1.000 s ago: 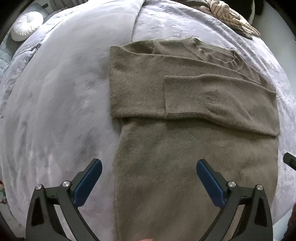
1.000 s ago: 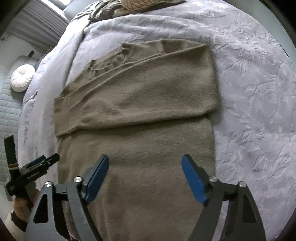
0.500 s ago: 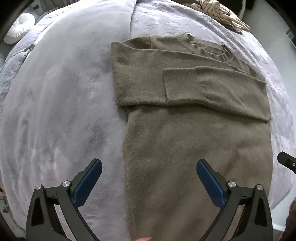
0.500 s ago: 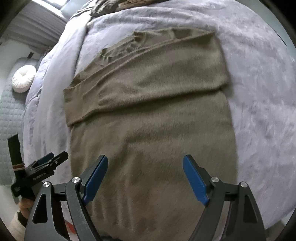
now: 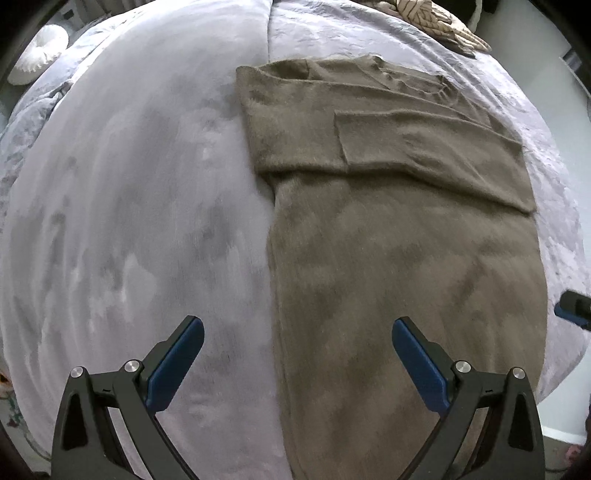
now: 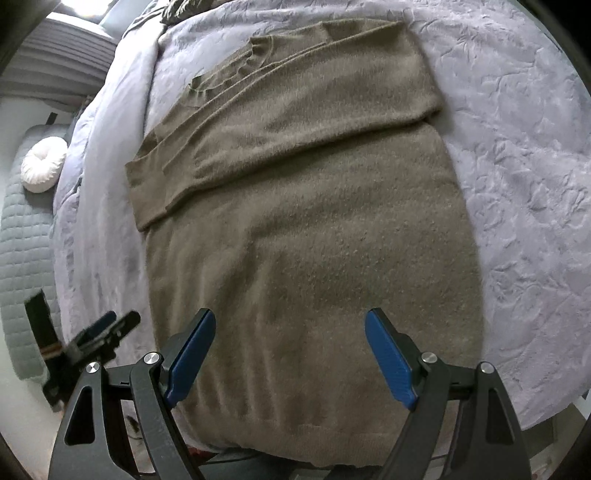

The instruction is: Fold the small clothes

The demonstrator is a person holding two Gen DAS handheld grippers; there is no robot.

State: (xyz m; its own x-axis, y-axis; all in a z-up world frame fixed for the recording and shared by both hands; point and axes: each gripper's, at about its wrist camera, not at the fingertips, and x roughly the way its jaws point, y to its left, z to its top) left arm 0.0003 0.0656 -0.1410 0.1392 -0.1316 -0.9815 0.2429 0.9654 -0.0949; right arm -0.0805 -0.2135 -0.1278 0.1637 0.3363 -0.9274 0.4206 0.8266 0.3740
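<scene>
A: Olive knit, that's your sweater (image 5: 399, 236). It lies flat on the bed (image 5: 129, 206), neck toward the top of the frame, hem toward the bottom. Both sleeves are folded across the chest, one over the other, making a band across the upper part.

B: And where do my tools sit?

A: Your left gripper (image 5: 297, 349) hangs over the sweater's left edge in the left wrist view. Its fingers (image 5: 177, 360) stand wide, one over bare bedding, the other over the knit, and nothing is between them. Your right gripper (image 6: 290, 347) hangs over the lower body of the sweater, close to the hem. Its fingers (image 6: 388, 360) are also spread wide, both above the fabric, gripping nothing.

B: Can you see each from the other camera?

A: Yes. In the right wrist view your left gripper shows at the lower left of the frame, just off the sweater's side. In the left wrist view a dark tip of your right gripper pokes in at the right edge.

B: Anything else on the bed?

A: A white round cushion (image 6: 43, 168) at the left of the right wrist view, well apart from the sweater, and a patterned pillow (image 5: 439, 22) at the top right of the left wrist view, beyond the neck.
</scene>
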